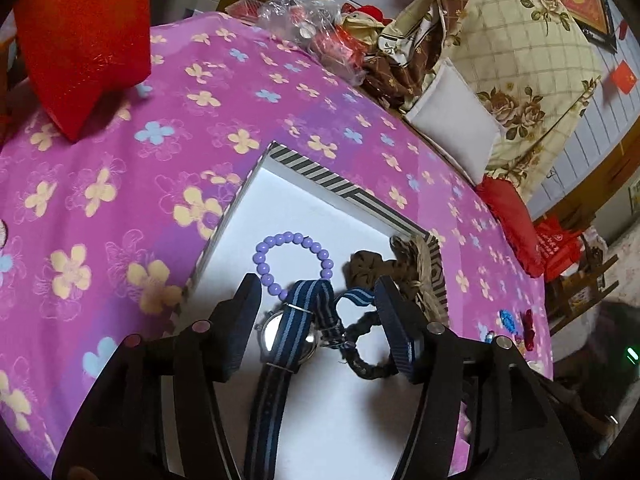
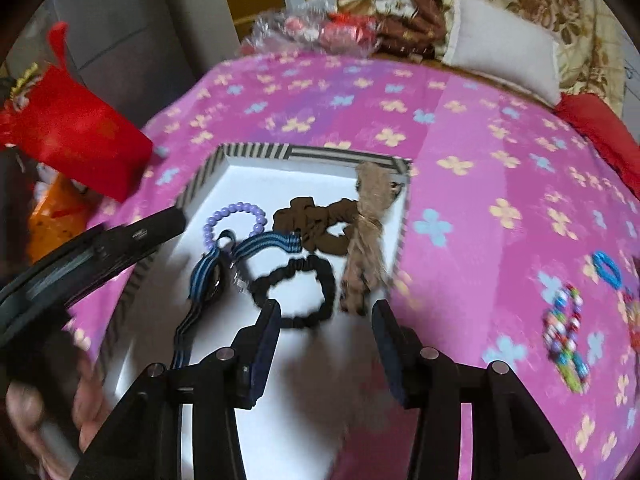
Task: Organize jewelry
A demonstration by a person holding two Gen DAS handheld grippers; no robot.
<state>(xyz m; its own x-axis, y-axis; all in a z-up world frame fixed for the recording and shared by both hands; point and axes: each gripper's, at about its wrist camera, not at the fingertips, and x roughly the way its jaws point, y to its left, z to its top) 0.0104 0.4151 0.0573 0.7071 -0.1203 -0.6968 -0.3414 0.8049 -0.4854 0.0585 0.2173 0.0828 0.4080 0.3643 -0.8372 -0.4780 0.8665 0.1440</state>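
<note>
A white box with a striped rim [image 1: 320,172] [image 2: 256,151] lies on the pink flowered cloth. In it are a purple bead bracelet [image 1: 280,240] [image 2: 236,210], a watch on a blue striped strap [image 1: 286,336] [image 2: 212,280], a brown scrunchie [image 1: 362,268] [image 2: 316,220], a black scrunchie [image 1: 364,364] [image 2: 324,280] and a jute tassel [image 2: 368,216]. My left gripper [image 1: 317,284] hangs open over the watch, its pads clear of the strap. My right gripper [image 2: 326,306] is open just behind the black scrunchie, gripping nothing.
A beaded multicoloured bracelet [image 2: 564,340] and a blue hair ring [image 2: 606,268] lie on the cloth right of the box. A red pouch [image 2: 76,136] [image 1: 80,40] sits at the left. Pillows [image 1: 452,120] and wrapped clutter line the far edge. A hand [image 2: 48,412] shows at lower left.
</note>
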